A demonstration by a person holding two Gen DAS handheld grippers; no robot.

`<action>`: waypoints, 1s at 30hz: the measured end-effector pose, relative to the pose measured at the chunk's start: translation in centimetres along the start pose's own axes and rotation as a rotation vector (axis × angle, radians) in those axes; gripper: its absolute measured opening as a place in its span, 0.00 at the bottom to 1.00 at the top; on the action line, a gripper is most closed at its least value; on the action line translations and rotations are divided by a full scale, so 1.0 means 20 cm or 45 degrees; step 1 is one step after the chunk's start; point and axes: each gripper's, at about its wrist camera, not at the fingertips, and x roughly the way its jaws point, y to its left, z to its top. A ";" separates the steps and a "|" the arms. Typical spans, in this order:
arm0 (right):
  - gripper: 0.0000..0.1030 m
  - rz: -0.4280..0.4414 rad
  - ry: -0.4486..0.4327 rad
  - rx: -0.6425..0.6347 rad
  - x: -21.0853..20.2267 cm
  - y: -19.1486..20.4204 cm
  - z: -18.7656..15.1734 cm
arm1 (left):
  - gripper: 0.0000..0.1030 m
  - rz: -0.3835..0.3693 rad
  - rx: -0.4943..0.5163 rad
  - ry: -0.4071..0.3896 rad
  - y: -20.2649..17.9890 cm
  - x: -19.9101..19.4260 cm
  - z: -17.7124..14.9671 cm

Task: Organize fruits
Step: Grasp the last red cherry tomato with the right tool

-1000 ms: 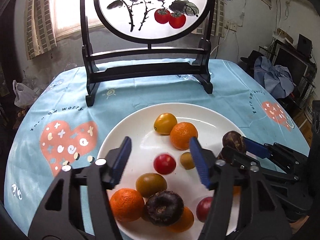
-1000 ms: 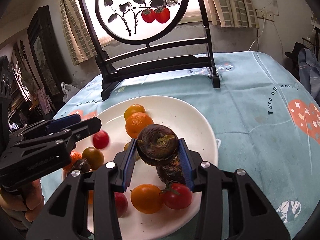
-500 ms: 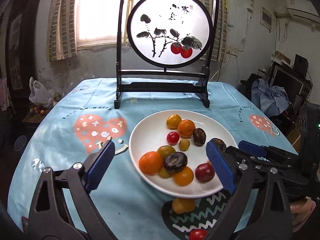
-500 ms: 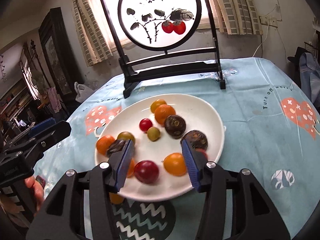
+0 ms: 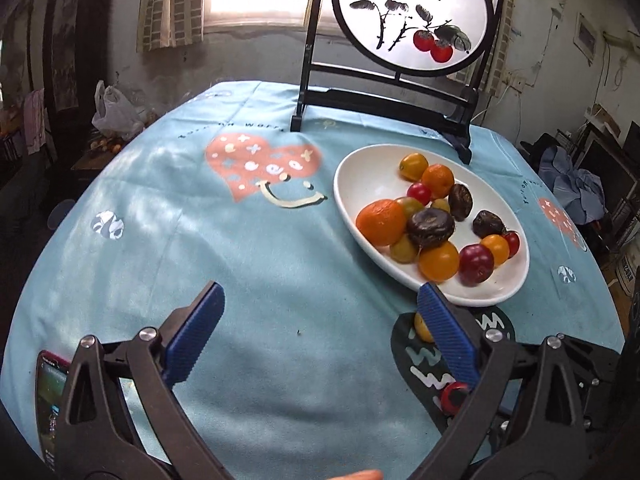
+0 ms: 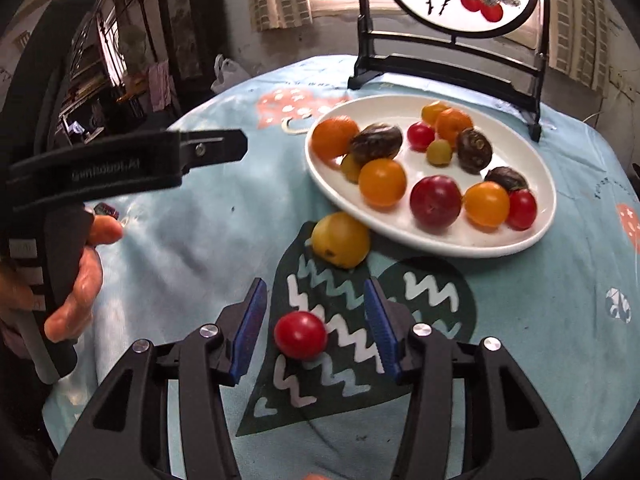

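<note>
Left hand-held gripper [image 5: 318,330] spread wide over bare blue tablecloth [image 5: 240,248], jaws just opened further, nothing between them. Right hand-held gripper [image 6: 314,330] partly open, jaws widened a little within the last moment — a red cherry tomato [image 6: 300,335] lying loose between the blue pads on the worktop, not touched by either. Just beyond it, a yellow fruit [image 6: 341,240] on the cloth, tucked against the near rim of the white plate [image 6: 440,246]. On the plate: mandarins, red and orange tomatoes, small greenish ones, a dark red plum and several dark brown wrinkled fruits — piled mostly along the near side. Black-framed round painted screen [image 5: 414,16] standing upright behind the plate. Phone [image 5: 50,400] at the left edge of the cloth.
</note>
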 end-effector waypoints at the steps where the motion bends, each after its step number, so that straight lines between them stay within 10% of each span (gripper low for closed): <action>1: 0.50 -0.026 0.011 -0.012 0.01 0.00 -0.01 | 0.96 -0.016 -0.009 0.006 0.01 0.00 -0.01; 30: 0.48 -0.054 0.080 -0.137 0.10 0.10 -0.10 | 0.96 0.059 -0.047 -0.034 0.03 -0.02 -0.02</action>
